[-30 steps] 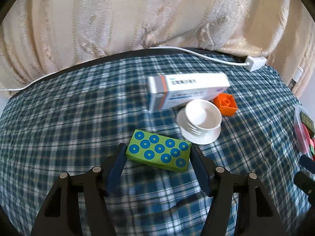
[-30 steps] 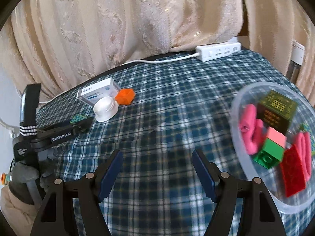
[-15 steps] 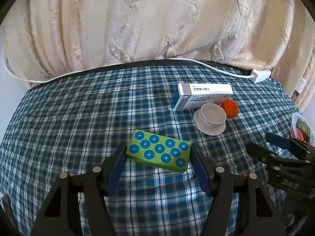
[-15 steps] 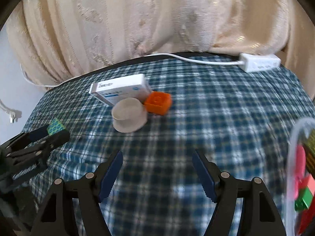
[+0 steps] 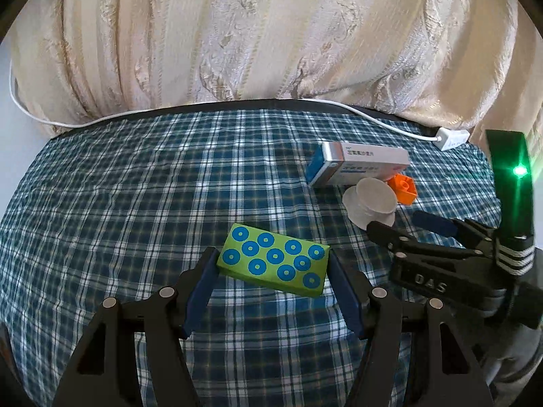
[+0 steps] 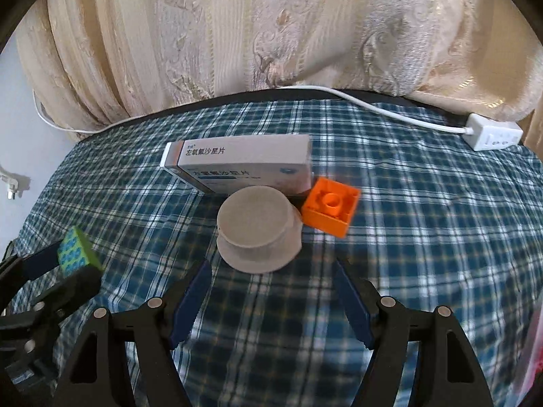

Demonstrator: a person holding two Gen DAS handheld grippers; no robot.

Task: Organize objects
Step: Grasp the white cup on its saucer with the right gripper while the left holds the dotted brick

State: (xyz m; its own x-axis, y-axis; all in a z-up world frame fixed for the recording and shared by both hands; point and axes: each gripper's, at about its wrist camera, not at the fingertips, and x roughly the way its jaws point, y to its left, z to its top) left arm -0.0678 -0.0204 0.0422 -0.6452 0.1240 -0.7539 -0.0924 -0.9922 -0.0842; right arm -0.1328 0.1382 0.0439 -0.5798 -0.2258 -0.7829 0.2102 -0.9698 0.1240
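Observation:
A green block with blue dots [image 5: 275, 264] is held above the checked cloth, with my left gripper [image 5: 273, 256] shut on its two ends. The right wrist view shows the same block [image 6: 76, 249] and left gripper [image 6: 73, 261] at the far left. My right gripper [image 6: 271, 266] is open with nothing in it, just short of a small white cup [image 6: 259, 234]. An orange brick [image 6: 331, 210] touches the cup's right side, and a white medicine box [image 6: 244, 162] lies behind both. From the left wrist, the right gripper [image 5: 395, 223] reaches toward the cup [image 5: 371, 201].
A white power strip [image 6: 493, 135] and its cable lie along the table's far edge, in front of a cream curtain [image 6: 271, 34]. A clear container's rim [image 6: 534, 356] shows at the lower right. The blue checked tablecloth [image 5: 135, 203] covers the table.
My right gripper has swung left, away from the clear container of bricks, and now faces the cup. My left gripper has drawn back from the box and cup with the green block.

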